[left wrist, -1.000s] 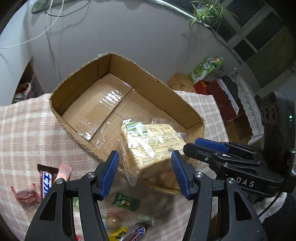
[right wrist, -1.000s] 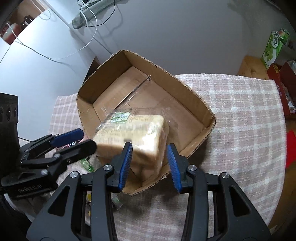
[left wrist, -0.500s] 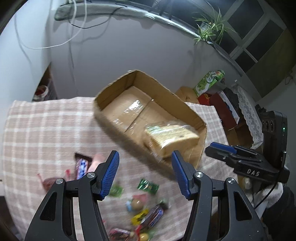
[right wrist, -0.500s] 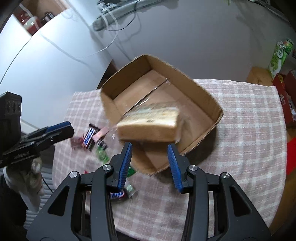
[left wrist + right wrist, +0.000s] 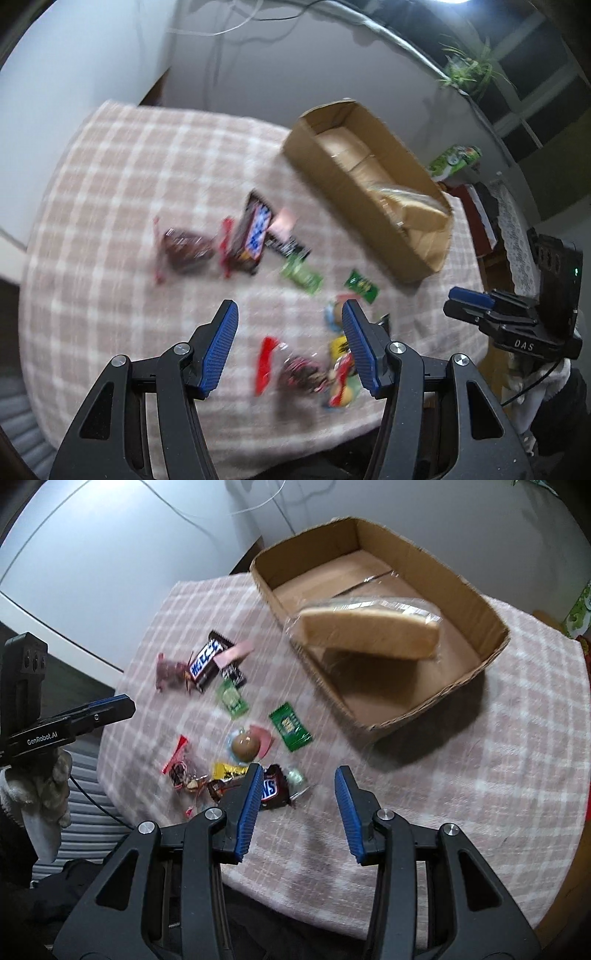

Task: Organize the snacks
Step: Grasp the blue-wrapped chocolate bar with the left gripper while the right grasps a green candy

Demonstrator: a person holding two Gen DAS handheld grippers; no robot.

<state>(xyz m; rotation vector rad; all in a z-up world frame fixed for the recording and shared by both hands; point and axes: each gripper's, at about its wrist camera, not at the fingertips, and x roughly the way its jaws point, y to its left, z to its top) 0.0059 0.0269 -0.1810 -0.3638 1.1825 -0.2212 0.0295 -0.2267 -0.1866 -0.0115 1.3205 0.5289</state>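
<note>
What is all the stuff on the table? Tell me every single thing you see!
cardboard box: one, brown, far side of the tablecloth
wrapped bread: one, tan, in clear plastic, in the box
small snacks: about a dozen, mixed colours, scattered on the cloth beside the box
checked tablecloth: one, pink and white, under everything
green carton: one, beyond the table
left gripper: blue pads, open, empty
right gripper: blue pads, open, empty
</note>
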